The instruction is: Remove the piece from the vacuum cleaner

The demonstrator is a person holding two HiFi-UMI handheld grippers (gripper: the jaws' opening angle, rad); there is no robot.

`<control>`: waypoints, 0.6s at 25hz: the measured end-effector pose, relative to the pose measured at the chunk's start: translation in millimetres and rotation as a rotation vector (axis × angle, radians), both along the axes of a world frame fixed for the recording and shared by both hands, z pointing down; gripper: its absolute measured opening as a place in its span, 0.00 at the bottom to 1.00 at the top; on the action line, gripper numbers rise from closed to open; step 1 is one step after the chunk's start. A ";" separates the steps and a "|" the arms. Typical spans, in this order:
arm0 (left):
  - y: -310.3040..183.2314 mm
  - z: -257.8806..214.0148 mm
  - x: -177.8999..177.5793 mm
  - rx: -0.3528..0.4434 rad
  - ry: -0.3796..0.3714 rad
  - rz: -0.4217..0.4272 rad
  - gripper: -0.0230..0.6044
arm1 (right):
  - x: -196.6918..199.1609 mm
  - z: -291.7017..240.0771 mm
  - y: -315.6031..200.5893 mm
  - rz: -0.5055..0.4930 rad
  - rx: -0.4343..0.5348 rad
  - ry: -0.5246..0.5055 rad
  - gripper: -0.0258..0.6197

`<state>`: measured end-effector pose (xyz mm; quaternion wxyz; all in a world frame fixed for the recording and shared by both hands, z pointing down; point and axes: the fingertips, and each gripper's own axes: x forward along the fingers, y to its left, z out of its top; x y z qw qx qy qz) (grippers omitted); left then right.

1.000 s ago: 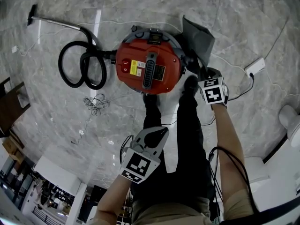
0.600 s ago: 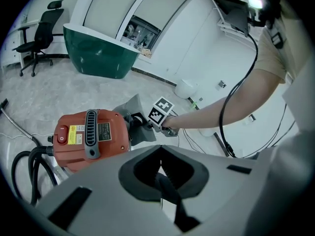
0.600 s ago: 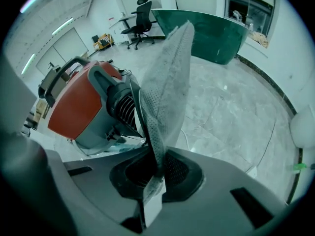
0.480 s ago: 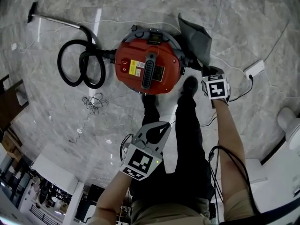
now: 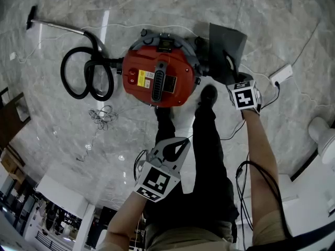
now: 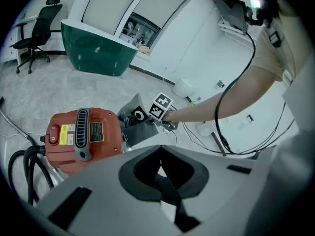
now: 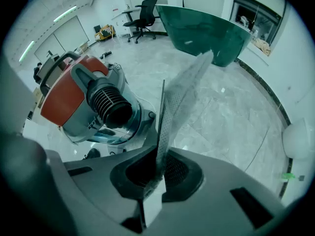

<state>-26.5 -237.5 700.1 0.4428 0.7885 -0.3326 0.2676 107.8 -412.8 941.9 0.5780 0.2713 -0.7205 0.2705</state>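
Observation:
The red vacuum cleaner [image 5: 157,80] stands on the marble floor in the head view, its black ribbed port [image 7: 110,104] bare and facing my right gripper. A grey perforated fabric piece [image 5: 227,48] hangs just right of the vacuum body, apart from the port. My right gripper [image 5: 230,80] points steeply down and is shut on the lower edge of the grey piece [image 7: 170,107], which runs between the jaws [image 7: 158,168]. My left gripper [image 5: 180,144] hovers low over the person's legs, away from the vacuum [image 6: 83,136], shut with nothing in it [image 6: 160,168].
A black hose coil [image 5: 86,80] and metal wand [image 5: 57,26] lie left of the vacuum. Loose cable [image 5: 104,114] lies on the floor, a white power strip [image 5: 281,75] to the right. The person's shoe [image 5: 208,94] sits beside the vacuum. A green counter [image 7: 211,31] stands behind.
My right gripper has shifted a little to the right with the grey piece, drawing it further from the vacuum's port. The left gripper has barely moved.

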 end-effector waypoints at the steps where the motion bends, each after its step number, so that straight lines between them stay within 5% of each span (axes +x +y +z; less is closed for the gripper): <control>1: -0.7 0.0 -0.6 0.001 -0.002 0.001 0.04 | 3.0 0.2 1.9 0.004 -0.005 0.002 0.07; 15: -9.4 -25.2 -15.4 0.058 -0.029 0.028 0.04 | 42.4 -25.8 11.6 0.302 -0.058 -0.045 0.07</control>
